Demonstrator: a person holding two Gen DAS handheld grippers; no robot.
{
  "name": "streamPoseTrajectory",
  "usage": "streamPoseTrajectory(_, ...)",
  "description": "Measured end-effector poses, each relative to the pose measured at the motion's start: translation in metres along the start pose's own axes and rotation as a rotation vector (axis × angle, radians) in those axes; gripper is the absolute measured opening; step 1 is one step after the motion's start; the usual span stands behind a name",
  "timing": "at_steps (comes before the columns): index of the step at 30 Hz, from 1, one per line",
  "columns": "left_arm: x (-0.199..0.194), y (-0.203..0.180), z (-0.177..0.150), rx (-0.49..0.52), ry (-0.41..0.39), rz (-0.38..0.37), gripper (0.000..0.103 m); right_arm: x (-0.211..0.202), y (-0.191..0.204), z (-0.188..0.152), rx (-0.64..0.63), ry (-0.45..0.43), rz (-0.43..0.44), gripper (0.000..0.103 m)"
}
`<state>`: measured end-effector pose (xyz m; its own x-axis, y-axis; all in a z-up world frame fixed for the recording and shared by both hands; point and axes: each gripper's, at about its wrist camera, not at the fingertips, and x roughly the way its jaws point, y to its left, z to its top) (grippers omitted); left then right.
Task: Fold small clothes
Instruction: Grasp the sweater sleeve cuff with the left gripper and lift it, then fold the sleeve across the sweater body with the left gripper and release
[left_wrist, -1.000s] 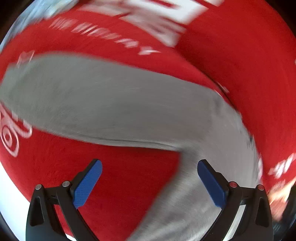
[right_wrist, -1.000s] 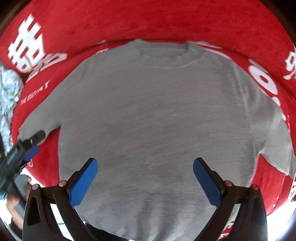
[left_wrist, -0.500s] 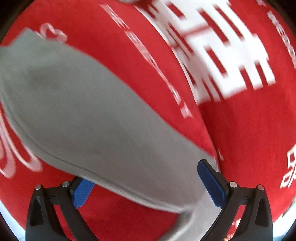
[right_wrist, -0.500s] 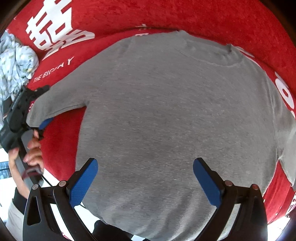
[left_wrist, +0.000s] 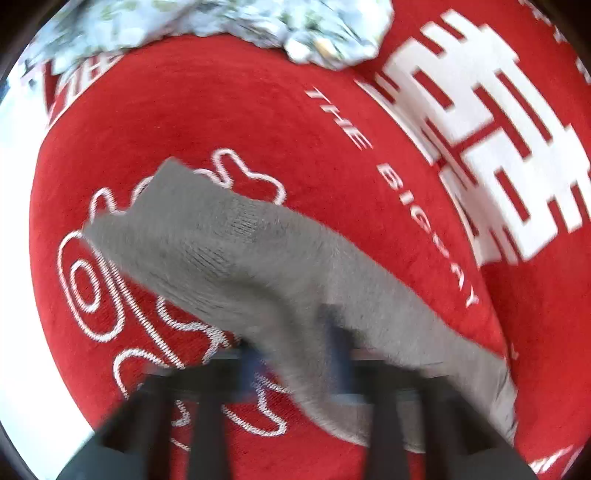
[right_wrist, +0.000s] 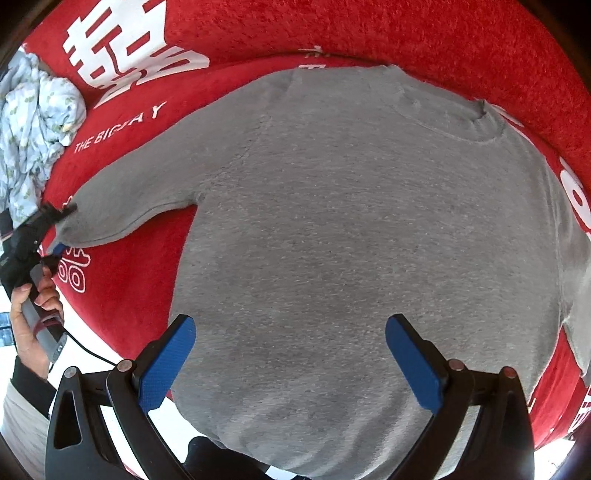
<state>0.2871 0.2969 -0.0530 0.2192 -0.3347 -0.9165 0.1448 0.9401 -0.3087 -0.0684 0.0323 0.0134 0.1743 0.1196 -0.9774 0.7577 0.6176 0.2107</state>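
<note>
Since a second ago my left gripper (left_wrist: 295, 360) has slid along the sleeve (left_wrist: 236, 251) to its cuff end and its jaws, then wide apart, have snapped together on the grey knit; the blue pads are blurred but sit close, with the fabric pinched between them. From the right wrist view the same gripper (right_wrist: 61, 232) shows at the sleeve's tip, my hand (right_wrist: 27, 310) on its handle just below. Ahead of the left tool the cuff lies on the red mat (left_wrist: 184, 92), over white outline figures; farther ahead sits a crumpled pale printed cloth (left_wrist: 229, 22), well apart from the sleeve.

My right gripper (right_wrist: 290, 363) hangs with jaws spread wide, nothing between the pads, over the lower body of the grey sweater (right_wrist: 351, 221). That sweater lies flat, spread out ahead of this tool, collar at the far end, second sleeve running off to the right.
</note>
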Motion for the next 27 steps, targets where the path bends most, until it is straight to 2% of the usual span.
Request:
streamPoseTrajectory(10,0.006,-0.018,0.006,0.032,0.022,-0.052,0.010,0.002,0.002,-0.005,0.028,-0.013,0.036,0.103)
streamPoseTrajectory(15,-0.009,-0.043,0.004,0.045,-0.006,-0.126,0.009,0.008,-0.007,-0.004,0.024,0.016,0.068,0.103)
streamPoseTrajectory(19,-0.031,-0.096,-0.003,0.150,-0.042,-0.213,0.009,-0.006,-0.022,0.003,0.019,-0.010,0.101,0.103)
streamPoseTrajectory(22,-0.046,-0.153,-0.018,0.252,-0.049,-0.304,0.009,-0.018,-0.042,0.010,0.035,-0.041,0.115,0.103)
streamPoseTrajectory(24,-0.054,-0.197,-0.037,0.338,-0.038,-0.366,0.009,-0.024,-0.059,0.013,0.064,-0.060,0.123,0.103)
streamPoseTrajectory(27,-0.054,-0.262,-0.078,0.467,0.021,-0.444,0.009,-0.034,-0.089,0.013,0.121,-0.086,0.128,0.103)
